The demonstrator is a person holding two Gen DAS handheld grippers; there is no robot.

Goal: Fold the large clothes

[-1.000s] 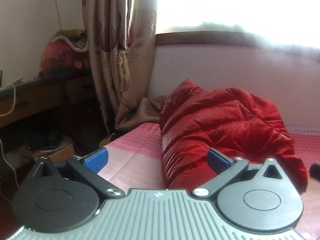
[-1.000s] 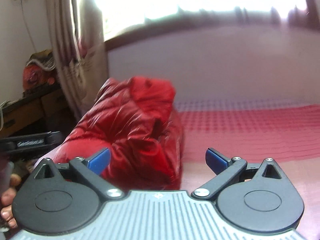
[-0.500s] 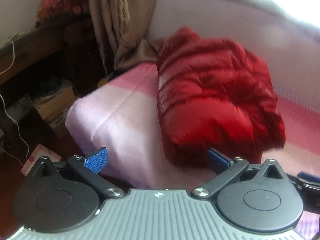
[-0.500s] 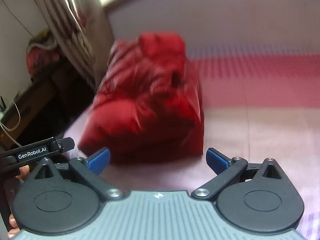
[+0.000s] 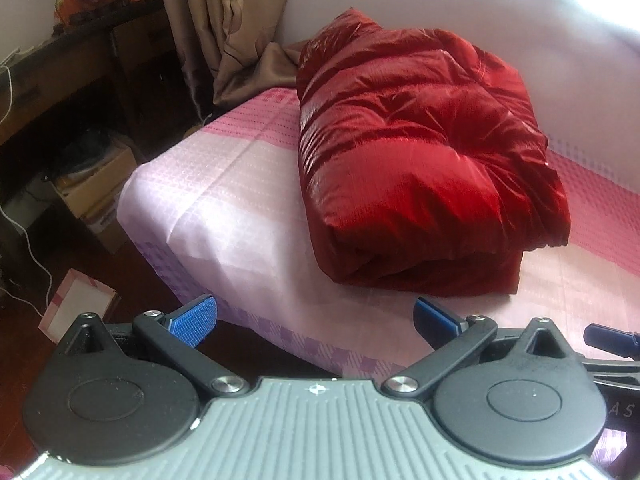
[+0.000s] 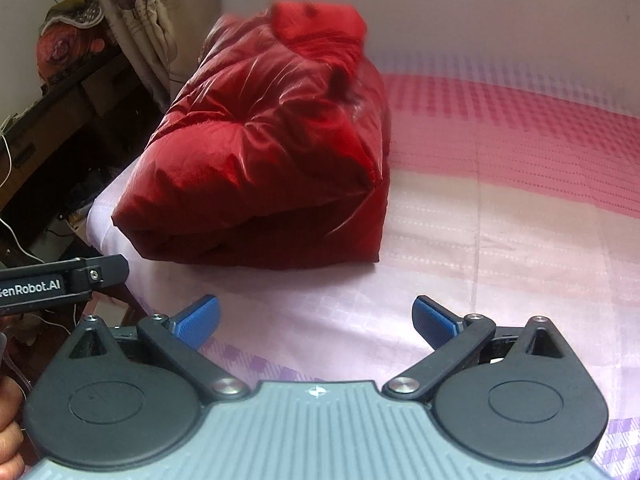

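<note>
A shiny red puffer jacket [image 5: 416,152] lies folded into a thick bundle on the pink checked bed sheet [image 5: 224,200], near the bed's left corner. It also shows in the right wrist view [image 6: 264,152]. My left gripper [image 5: 316,318] is open and empty, held back from the bed's front edge, well short of the jacket. My right gripper [image 6: 316,318] is open and empty over the front of the sheet [image 6: 500,240], just right of the jacket. The left gripper's body [image 6: 60,284] shows at the left edge of the right wrist view.
A beige curtain [image 5: 224,28] hangs at the bed's far left corner. A dark wooden desk [image 5: 60,64] stands left, with cardboard boxes [image 5: 96,188], white cables and a pink box [image 5: 76,304] on the floor. A pale wall [image 6: 440,12] runs behind the bed.
Both grippers have pulled back and risen away from the jacket, now looking down on it. The jacket lies still as a folded bundle. Both stay open.
</note>
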